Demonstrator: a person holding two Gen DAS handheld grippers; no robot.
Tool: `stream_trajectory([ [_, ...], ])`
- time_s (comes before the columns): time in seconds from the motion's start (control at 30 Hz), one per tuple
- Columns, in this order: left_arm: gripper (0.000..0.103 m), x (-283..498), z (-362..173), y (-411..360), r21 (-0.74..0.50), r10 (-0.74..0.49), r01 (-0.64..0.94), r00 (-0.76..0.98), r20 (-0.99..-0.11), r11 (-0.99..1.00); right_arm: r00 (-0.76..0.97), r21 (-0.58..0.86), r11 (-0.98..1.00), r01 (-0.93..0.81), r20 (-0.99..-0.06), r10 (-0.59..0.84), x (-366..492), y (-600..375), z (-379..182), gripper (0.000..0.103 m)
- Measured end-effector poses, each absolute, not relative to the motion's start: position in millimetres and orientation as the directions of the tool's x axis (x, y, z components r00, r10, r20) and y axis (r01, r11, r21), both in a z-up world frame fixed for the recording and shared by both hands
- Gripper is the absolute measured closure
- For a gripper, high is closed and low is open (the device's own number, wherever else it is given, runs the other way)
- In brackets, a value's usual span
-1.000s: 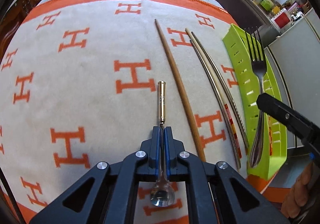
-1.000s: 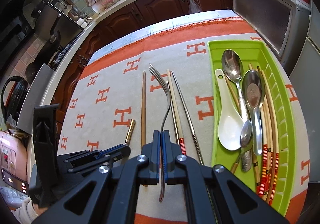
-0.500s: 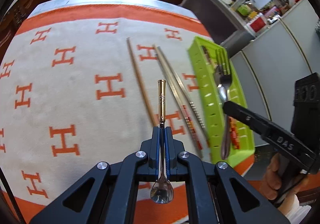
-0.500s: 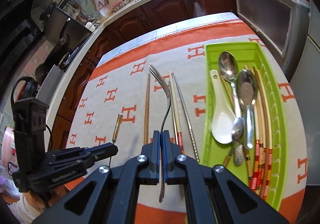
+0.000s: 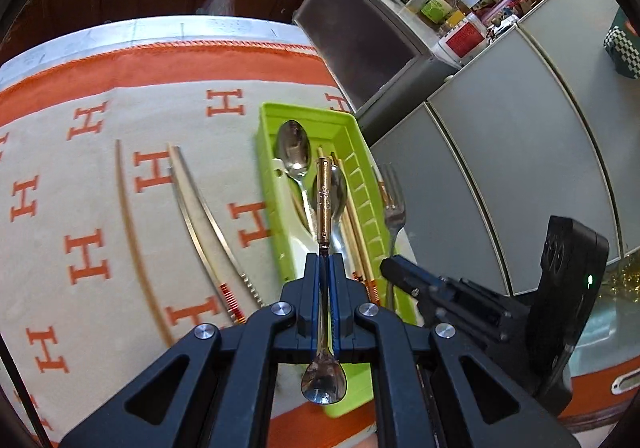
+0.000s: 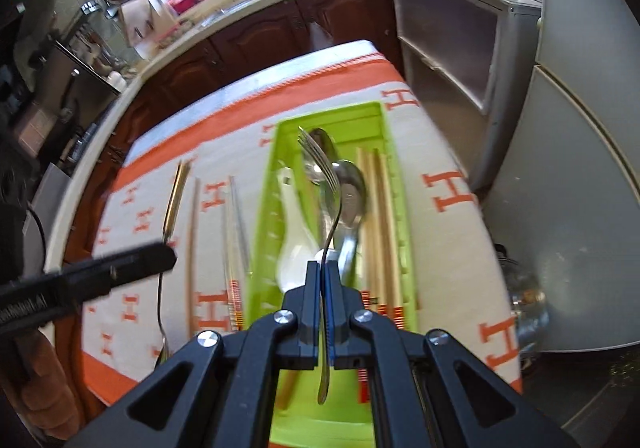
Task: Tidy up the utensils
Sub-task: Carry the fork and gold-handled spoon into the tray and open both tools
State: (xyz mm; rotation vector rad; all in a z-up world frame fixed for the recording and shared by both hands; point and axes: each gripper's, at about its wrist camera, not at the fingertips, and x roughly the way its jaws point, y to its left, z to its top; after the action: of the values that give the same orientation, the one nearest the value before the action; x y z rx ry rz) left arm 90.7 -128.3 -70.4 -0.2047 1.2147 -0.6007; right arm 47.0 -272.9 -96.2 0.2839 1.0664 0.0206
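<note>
While we look through the left camera, our left gripper (image 5: 325, 260) has its jaws closed tight on a small spoon (image 5: 323, 382) with a gold handle. The gold handle sticks out in front, over the green tray (image 5: 267, 184), and the round shiny bowl hangs close to the camera. Inside the tray we see a big spoon (image 5: 294, 146), another metal spoon, a white spoon and some chopsticks. On the orange and cream cloth (image 5: 80, 176) that covers the counter, three chopsticks (image 5: 192, 208) lie loose to the left of the tray. Our right gripper shows at the right side, with a fork (image 5: 394, 204) in it.

From the right camera, our right gripper (image 6: 323, 268) has its jaws closed tight on the thin metal fork (image 6: 320, 164). It is held by the middle of its handle, with the prongs out in front, above the green tray (image 6: 260, 216). The white spoon (image 6: 296, 236), the metal spoons and a row of chopsticks lie in the tray. On the cloth to the left, the three loose chopsticks (image 6: 236, 216) wait.

We think the job is more than half done. Many things are in the tray already. The small spoon and the fork are up over it but not put down yet, and the three chopsticks are left to pick up.
</note>
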Motion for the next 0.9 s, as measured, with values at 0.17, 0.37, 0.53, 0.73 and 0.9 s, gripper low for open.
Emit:
stream_trajectory([
  [0.17,0.101,97,-97,-158,-0.427,-0.501,0.331,0.183,-0.846,0.842,0.445,0.205,0.971,0.122,-0.886,0.131,54,-279,-112,0.101],
  [0.37,0.097,91,-111,-166,-0.346,-0.442,0.377,0.207,-0.873,0.859,0.411,0.212,0.967,0.139,-0.901,0.138,53,-283,-124,0.098],
  [0.53,0.082,78,-97,-150,-0.272,-0.402,0.408,0.275,-0.874,0.871,0.443,0.237,0.962,0.134,-0.883,0.155,49,-283,-118,0.098],
  [0.73,0.074,74,-89,-110,-0.227,-0.349,0.361,0.321,-0.880,0.905,0.486,0.280,0.953,0.120,-0.853,0.189,49,-279,-105,0.099],
  [0.9,0.064,70,-85,-75,-0.206,-0.310,0.298,0.363,-0.879,0.932,0.507,0.295,0.953,0.072,-0.833,0.220,51,-262,-94,0.099],
])
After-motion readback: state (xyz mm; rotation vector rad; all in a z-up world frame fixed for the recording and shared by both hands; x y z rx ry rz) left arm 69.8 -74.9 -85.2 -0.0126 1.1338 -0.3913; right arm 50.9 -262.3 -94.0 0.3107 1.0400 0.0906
